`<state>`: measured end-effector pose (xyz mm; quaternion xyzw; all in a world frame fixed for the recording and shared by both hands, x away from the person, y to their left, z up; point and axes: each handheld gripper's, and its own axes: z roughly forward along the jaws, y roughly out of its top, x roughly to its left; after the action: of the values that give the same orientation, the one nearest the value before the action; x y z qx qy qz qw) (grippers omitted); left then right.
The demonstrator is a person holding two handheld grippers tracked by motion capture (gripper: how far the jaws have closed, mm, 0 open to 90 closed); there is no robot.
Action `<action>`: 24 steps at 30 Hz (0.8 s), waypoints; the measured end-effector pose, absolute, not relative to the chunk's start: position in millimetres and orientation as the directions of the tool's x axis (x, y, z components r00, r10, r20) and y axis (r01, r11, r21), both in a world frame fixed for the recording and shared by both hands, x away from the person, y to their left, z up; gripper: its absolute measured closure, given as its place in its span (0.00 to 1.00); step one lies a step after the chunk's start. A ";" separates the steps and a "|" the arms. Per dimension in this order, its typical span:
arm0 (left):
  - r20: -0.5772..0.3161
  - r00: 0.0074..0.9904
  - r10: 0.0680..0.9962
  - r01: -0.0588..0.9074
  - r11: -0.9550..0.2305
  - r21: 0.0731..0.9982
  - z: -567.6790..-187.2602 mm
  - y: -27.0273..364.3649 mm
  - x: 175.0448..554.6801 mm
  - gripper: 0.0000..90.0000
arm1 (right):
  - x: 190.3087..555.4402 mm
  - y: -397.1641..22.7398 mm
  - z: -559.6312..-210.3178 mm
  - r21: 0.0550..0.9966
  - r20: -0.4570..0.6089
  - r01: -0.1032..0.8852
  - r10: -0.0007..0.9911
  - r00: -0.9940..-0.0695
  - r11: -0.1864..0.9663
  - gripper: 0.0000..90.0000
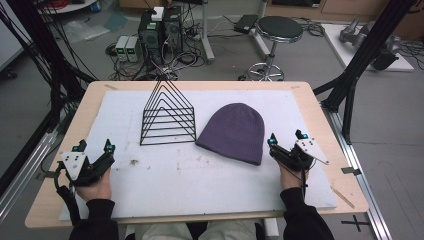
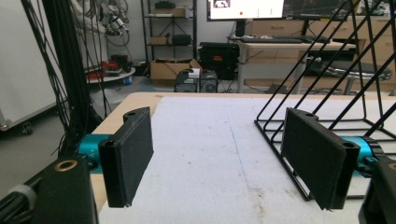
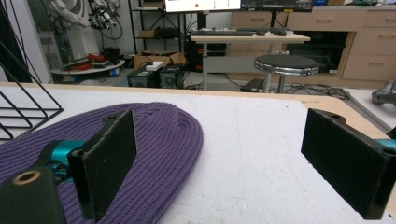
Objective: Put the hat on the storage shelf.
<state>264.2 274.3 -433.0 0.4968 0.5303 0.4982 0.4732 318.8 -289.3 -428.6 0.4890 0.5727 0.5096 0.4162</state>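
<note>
I count two things on the worktop [image 1: 320, 107], which is pale wood under one white, faintly stained foam mat [image 1: 175, 175]. The first is one purple ribbed knit beanie [image 1: 235, 131], soft and dome-shaped, lying flat just right of the middle with its rounded crown toward the far edge and its straight hem toward me. The second is one black wire rack [image 1: 167, 116], a row of thin triangular frames on a rectangular base, standing upright just left of the beanie; whether the two touch I cannot tell.

I hold two grippers. The left gripper [image 1: 93, 148] rests near the near left corner of the mat, well apart from the rack, with its jaws spread wide and nothing between them; in the left gripper view its flat, matte black pads [image 2: 130, 154] frame bare mat, with the rack's base at the right. The right gripper [image 1: 286, 138] sits just beside the beanie's near right edge, jaws likewise wide apart and holding nothing. In the right gripper view the beanie's ribbed knit [image 3: 163, 135] lies behind the left pad, while bare mat shows between the pads.
</note>
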 end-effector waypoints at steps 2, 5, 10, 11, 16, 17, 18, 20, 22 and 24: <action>-0.005 -0.056 0.998 0.064 0.008 0.998 -433.4 274.2 264.7 0.28 | 319.4 -289.7 -428.9 0.990 0.015 0.138 0.984 -0.176 0.010 0.11; -0.003 -0.052 0.999 0.064 0.006 0.998 -433.3 273.8 264.7 0.28 | 319.2 -289.8 -428.9 0.990 0.016 0.141 0.984 -0.176 0.009 0.11; -0.003 -0.050 0.999 0.060 0.006 0.998 -433.0 273.9 264.4 0.27 | 318.4 -289.6 -428.6 0.990 0.014 0.141 0.984 -0.175 0.011 0.11; -0.008 -0.046 0.999 0.062 0.011 0.998 -433.4 273.5 265.0 0.27 | 318.6 -289.8 -428.6 0.990 0.010 0.138 0.984 -0.176 0.014 0.11; -0.004 -0.039 0.999 0.056 0.006 0.998 -433.3 272.7 264.8 0.27 | 318.8 -289.8 -428.7 0.991 0.007 0.136 0.983 -0.183 0.018 0.11; -0.005 -0.037 0.999 0.056 0.007 0.998 -433.3 272.6 264.8 0.27 | 318.8 -289.9 -428.6 0.991 0.006 0.135 0.983 -0.182 0.019 0.11; -0.005 -0.037 0.999 0.056 0.007 0.998 -433.3 272.6 264.8 0.27 | 318.7 -289.8 -428.6 0.990 0.010 0.138 0.983 -0.184 0.015 0.11; -0.007 -0.036 0.999 0.059 0.009 0.998 -433.2 272.9 264.8 0.27 | 318.6 -290.0 -428.6 0.989 0.024 0.147 0.982 -0.185 0.004 0.11; -0.007 -0.034 0.999 0.058 0.009 0.998 -433.2 272.7 264.9 0.27 | 319.0 -290.6 -428.3 0.987 0.044 0.159 0.980 -0.196 -0.013 0.11; -0.007 -0.032 0.999 0.056 0.009 0.998 -433.2 272.4 265.1 0.27 | 319.9 -291.5 -427.9 0.987 0.045 0.161 0.979 -0.201 -0.012 0.11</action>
<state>265.1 272.4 -433.2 0.5039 0.5235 0.4917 0.4798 319.9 -291.5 -427.9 0.4916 0.5797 0.5142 0.3973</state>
